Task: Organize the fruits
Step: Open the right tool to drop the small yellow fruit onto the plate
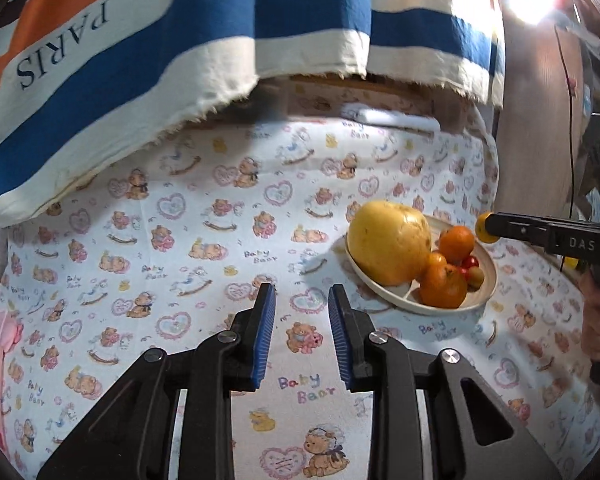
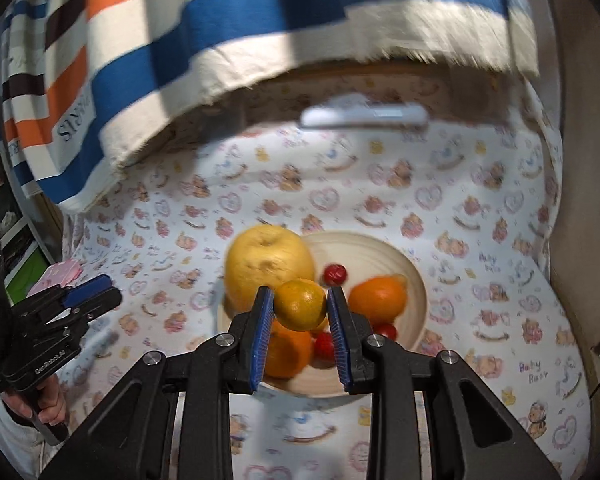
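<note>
**Hidden, cropped, blurred**

We lose the right claw (image 1: 485, 232) at the left wrist view's edge. The held citrus (image 2: 300, 304) and pads cover fruit in the plate (image 2: 414, 280). Right wrist view is motion-blurred. White object (image 2: 364, 116) at the desk's back: can't identify.

Black tongs (image 2: 301, 300), blue ribbed pads (image 2: 262, 336)

The left tool (image 1: 302, 300) hangs empty, jaws slightly apart, over the surface (image 1: 204, 240); the fruit plate (image 1: 482, 300) lies right of it.
</note>
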The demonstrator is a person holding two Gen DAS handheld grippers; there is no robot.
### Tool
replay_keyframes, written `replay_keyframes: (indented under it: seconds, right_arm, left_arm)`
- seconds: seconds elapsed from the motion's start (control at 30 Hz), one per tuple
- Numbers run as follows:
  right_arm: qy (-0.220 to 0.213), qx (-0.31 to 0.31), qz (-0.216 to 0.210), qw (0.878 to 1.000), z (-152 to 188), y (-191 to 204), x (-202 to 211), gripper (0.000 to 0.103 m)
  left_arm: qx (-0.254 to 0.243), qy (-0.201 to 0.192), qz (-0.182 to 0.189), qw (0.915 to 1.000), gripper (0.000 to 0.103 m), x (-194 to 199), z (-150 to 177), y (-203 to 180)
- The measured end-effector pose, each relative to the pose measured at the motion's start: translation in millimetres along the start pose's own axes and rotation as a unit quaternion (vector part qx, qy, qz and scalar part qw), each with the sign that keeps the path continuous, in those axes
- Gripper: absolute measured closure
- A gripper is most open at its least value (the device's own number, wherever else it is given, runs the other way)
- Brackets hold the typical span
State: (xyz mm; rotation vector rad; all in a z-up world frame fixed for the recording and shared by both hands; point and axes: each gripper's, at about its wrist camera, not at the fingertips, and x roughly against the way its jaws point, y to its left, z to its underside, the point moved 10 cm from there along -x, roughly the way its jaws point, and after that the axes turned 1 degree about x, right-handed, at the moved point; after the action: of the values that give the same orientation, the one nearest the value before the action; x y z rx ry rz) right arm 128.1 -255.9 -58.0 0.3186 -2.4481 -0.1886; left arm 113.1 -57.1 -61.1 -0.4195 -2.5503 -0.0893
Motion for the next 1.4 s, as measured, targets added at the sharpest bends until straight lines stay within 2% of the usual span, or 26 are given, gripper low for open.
replay_keyframes:
  seconds: [0.07,0.37,0.67,0.9,0.97,1.07,1.13,1.2,1.27,1.4]
  right_arm:
    - [0.014,-0.010,-0.011,1.000,4.1,-3.8,-6.3,0.074]
    - [0.021,-0.007,-0.008,1.000,9.1,-7.9,-18.0,0.074]
    - [0.031,-0.010,0.017,0.999,15.7,-16.8,-33.1,0.074]
    - [0.027,-0.009,0.021,0.999,15.3,-20.5,-33.6,0.074]
    - [0.025,-0.011,0.018,0.999,14.9,-20.5,-31.8,0.071]
    - [0.018,-0.011,0.023,1.000,13.1,-20.4,-29.8,0.064]
    - [0.011,-0.007,0.032,0.999,11.9,-20.8,-26.8,0.063]
    - [-0.012,0.015,0.060,0.998,7.8,-18.5,-18.2,0.061]
    - [-0.040,0.036,0.071,0.996,2.1,-10.6,-7.1,0.046]
    - [-0.085,0.045,0.073,0.993,-7.2,1.9,12.9,0.044]
  left_arm:
    - [0.003,0.005,-0.004,1.0000,0.076,-3.7,2.3,-0.1]
    - [0.008,-0.004,-0.018,0.9998,0.076,-4.5,1.8,5.2]
    - [-0.001,-0.008,-0.016,0.9998,0.076,-2.8,3.0,-0.2]
    - [0.001,-0.011,-0.016,0.9998,0.076,-1.7,2.1,0.6]
    - [0.001,-0.016,-0.019,0.9997,0.076,0.0,0.9,1.3]
    - [0.007,-0.026,-0.017,0.9995,0.076,5.1,-2.8,3.7]
    - [0.012,-0.033,-0.017,0.9992,0.076,8.6,-5.6,5.2]
    - [0.015,-0.039,-0.015,0.9990,0.076,12.4,-8.6,5.9]
    - [0.014,-0.048,-0.017,0.9986,0.076,16.4,-11.6,5.6]
    - [0.005,-0.074,-0.024,0.9969,0.076,28.7,-18.5,1.6]
